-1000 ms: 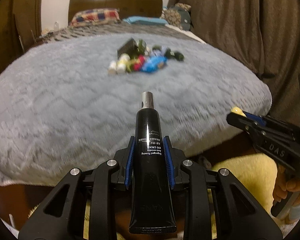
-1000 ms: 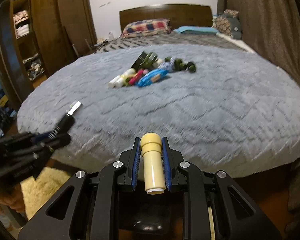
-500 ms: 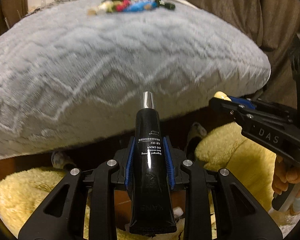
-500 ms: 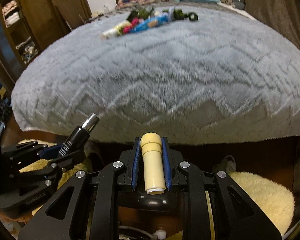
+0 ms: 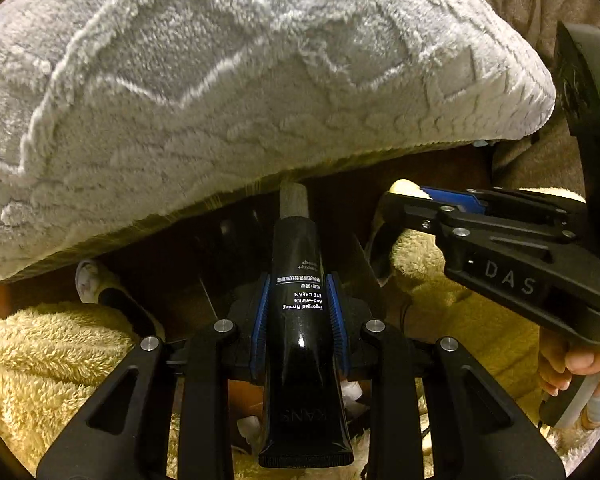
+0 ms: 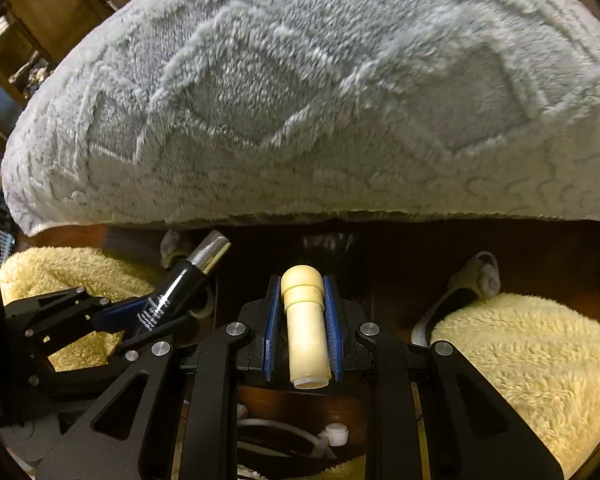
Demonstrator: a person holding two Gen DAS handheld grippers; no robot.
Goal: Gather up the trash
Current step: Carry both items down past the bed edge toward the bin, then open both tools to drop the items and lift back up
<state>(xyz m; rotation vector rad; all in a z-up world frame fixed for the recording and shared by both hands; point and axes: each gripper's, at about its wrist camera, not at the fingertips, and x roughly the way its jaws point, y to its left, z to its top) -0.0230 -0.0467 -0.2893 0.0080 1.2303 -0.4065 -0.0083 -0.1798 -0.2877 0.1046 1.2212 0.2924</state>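
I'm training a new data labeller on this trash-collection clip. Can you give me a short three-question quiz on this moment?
1. True or false: the left gripper holds a black eye cream tube.
2. The right gripper grips: A) a blue wrapper B) a cream-coloured bottle C) nothing.
3. Fill in: above both grippers hangs the edge of a grey ____.

Key: 1 true; 2 B; 3 blanket.

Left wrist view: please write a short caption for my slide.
Left gripper holds a black eye cream tube below the grey blanket edge; right gripper alongside grips a cream bottle.
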